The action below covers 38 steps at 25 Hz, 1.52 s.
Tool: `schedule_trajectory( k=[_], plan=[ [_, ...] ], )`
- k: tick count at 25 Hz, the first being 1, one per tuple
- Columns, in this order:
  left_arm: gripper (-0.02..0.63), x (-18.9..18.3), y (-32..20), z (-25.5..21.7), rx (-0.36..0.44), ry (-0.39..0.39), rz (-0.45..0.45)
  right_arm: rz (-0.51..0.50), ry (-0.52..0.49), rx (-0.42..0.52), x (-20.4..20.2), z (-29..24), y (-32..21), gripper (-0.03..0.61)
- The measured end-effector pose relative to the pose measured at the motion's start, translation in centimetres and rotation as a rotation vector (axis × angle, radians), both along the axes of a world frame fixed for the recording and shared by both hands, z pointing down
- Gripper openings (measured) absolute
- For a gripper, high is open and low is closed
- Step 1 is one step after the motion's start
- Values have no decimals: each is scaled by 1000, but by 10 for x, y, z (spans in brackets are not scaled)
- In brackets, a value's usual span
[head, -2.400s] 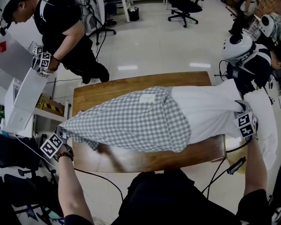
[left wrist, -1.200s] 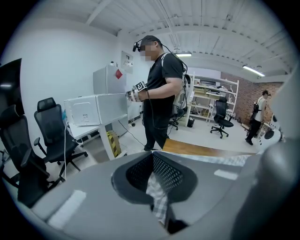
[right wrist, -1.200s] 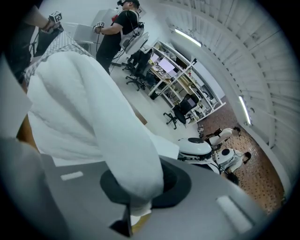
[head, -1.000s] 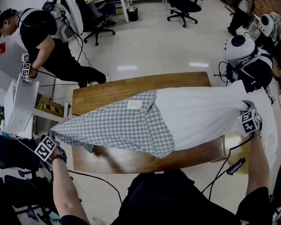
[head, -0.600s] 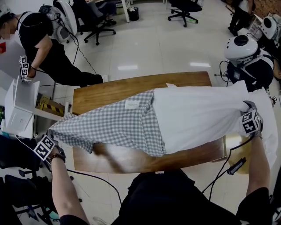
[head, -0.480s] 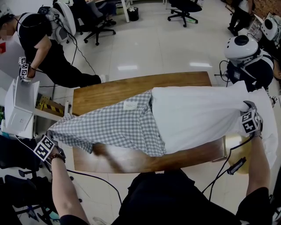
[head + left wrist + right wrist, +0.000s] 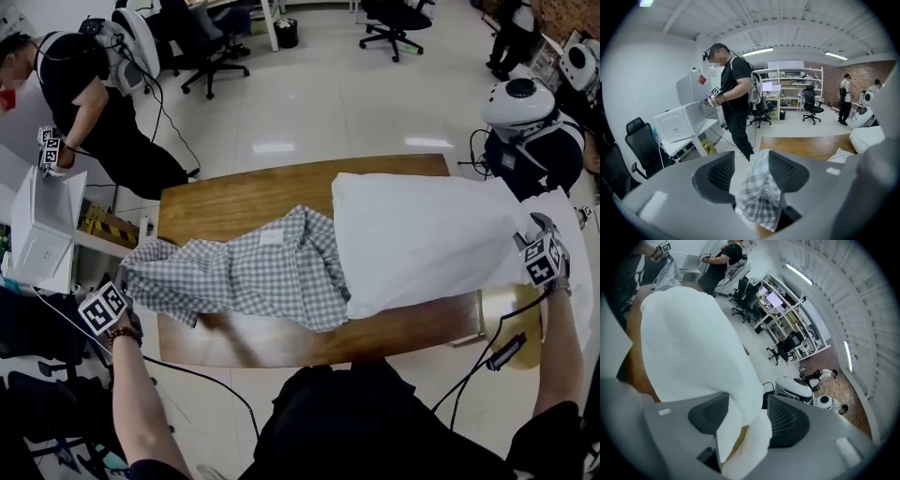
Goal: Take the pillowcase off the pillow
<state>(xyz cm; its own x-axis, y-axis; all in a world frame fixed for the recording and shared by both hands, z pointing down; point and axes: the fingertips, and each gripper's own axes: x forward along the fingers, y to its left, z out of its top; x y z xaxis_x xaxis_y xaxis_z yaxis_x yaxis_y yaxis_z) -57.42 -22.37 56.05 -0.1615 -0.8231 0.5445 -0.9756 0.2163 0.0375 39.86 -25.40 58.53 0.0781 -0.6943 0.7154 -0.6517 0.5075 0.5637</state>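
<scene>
Both jaws just opening, cloth between them — slip risk
Left gripper [image 7: 752, 172] is loosening on pillowcase [image 7: 248, 274], right gripper [image 7: 746, 416] on pillow [image 7: 422, 239] corner — pillowcase may be snagging, half on.

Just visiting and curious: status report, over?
Left gripper, right gripper: both just opening, cloth loose between. Checked pillowcase bunched on wooden table, all but off white pillow. No snag seen.

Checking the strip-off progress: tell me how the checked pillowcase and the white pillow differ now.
The pillowcase is grey-and-white checked; the pillow is plain white. The pillowcase lies crumpled and limp on the left half of the table; the pillow lies plump and smooth on the right, overhanging that end. Both rest on the wooden table and meet mid-table.
</scene>
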Motion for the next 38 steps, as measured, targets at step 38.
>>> schedule_trajectory(
  k=[38],
  plan=[
    [218,321,245,-87,353,-84,424,-414,-492,475,-231,-123,290,135]
  ],
)
